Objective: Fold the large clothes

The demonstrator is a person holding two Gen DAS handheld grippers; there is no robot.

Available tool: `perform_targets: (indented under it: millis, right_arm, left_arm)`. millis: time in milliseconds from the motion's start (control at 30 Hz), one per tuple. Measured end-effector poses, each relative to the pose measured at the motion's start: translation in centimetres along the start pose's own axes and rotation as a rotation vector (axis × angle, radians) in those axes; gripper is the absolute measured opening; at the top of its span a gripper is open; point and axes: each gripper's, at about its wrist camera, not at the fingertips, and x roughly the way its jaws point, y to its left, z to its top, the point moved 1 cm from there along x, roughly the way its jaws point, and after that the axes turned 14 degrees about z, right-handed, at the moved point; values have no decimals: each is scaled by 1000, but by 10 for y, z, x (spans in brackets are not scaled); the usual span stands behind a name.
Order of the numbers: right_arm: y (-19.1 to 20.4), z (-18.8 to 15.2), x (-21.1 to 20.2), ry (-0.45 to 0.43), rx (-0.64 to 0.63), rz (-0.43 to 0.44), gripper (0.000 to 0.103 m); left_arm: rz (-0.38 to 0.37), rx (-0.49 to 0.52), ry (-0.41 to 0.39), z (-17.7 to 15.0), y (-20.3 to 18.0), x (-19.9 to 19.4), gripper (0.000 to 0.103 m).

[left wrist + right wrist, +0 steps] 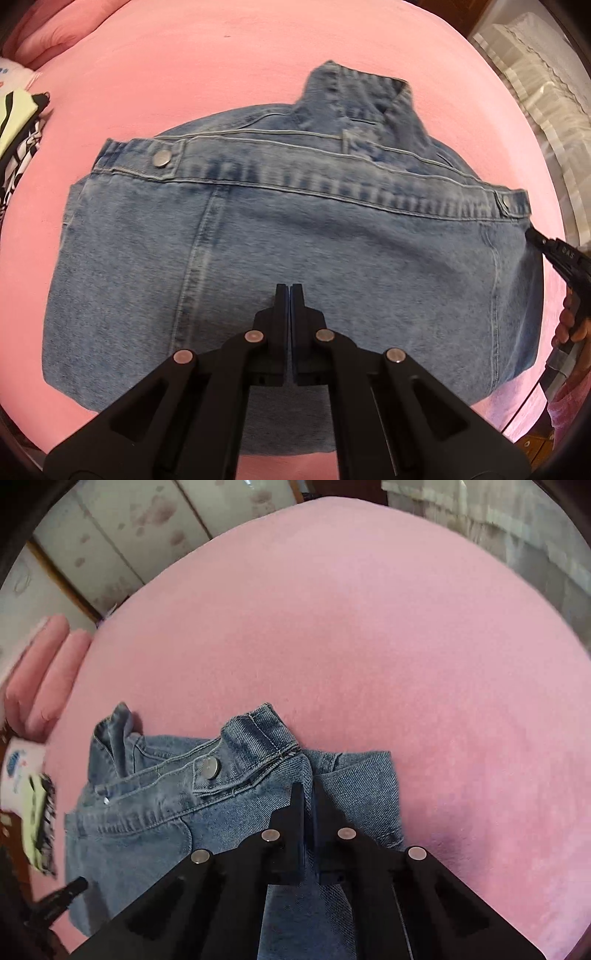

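The denim jacket's (pixel 295 229) near hem hides under the left gripper (pixel 289 291) at six o'clock. At three o'clock, a hand (pixel 570 321) is cut by the rim. Striped cloth (pixel 18 122) at nine o'clock runs off-frame, blurred.

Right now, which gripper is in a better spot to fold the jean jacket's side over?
Probably the right gripper. Its shut tips sit at the denim jacket's side edge, near the hem-tab button. The left gripper, also shut, hovers over the middle of the back panel, with no edge to take.

folded blue denim jacket (pixel 288 236), flat on pink bedspread (pixel 240 66)
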Motion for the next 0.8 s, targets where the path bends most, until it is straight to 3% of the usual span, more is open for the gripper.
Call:
perform_targets:
  millis: [100, 133, 233, 333, 567, 700, 800]
  right_arm:
    - [-19, 4, -1, -56, 35, -219, 0]
    - [-35, 9, -3, -59, 98, -213, 0]
    - [-59, 12, -24, -112, 247, -38, 0]
    - [-49, 8, -39, -107, 157, -34, 0]
    - [12, -18, -28, 51, 73, 240, 0]
    - [71, -45, 4, 170, 17, 412, 0]
    - [110, -69, 34, 248, -39, 442, 0]
  left_arm:
    - [-12, 10, -11, 0, -5, -1, 1]
    - [-21, 12, -11, 0, -7, 0, 1]
    - [-39, 21, -11, 1, -10, 3, 1]
    - [-68, 12, -6, 0, -15, 4, 1]
    - [-237, -19, 36, 7, -26, 1, 1]
    - [-241, -16, 53, 16, -33, 4, 1]
    - [-245, -16, 80, 23, -38, 15, 1]
